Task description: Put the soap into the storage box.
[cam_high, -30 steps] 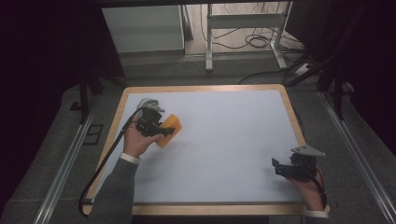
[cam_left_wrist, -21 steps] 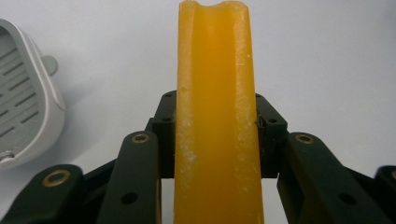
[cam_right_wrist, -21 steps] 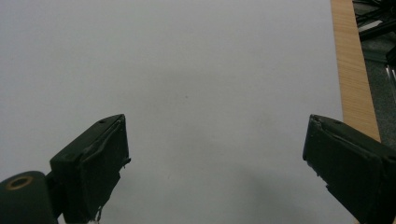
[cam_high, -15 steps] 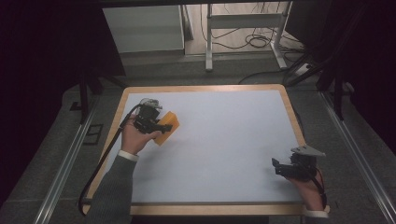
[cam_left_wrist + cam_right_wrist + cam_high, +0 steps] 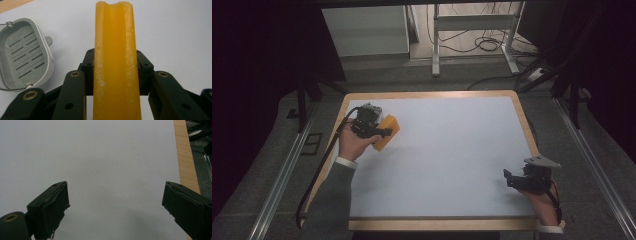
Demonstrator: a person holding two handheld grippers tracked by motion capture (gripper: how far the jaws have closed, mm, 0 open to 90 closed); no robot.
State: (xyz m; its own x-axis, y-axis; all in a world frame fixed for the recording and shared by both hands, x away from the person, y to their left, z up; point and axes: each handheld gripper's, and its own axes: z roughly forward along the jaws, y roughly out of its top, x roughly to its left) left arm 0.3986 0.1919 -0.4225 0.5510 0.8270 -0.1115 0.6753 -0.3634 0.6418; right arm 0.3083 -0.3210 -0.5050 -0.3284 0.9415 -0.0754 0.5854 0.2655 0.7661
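Observation:
My left gripper [image 5: 384, 132] is shut on an orange-yellow soap bar [image 5: 388, 131] at the far left of the white table top. In the left gripper view the soap bar [image 5: 115, 50] stands on edge between the black jaws, which press on both of its long sides. A grey slotted soap dish [image 5: 23, 53] with a wire handle lies on the table just to the left of that gripper [image 5: 115, 71]. My right gripper [image 5: 510, 179] rests near the front right corner, open; its jaws [image 5: 115, 205] stand wide apart over bare table.
The table top [image 5: 452, 150] is white with a wooden rim [image 5: 432, 95]. Metal rails run along both sides. Beyond the far edge are a table frame's legs [image 5: 435, 50], floor cables [image 5: 484, 45] and a pale cabinet [image 5: 364, 30].
The left gripper with the soap bar has edged slightly toward the table's far side. The right gripper has kept still.

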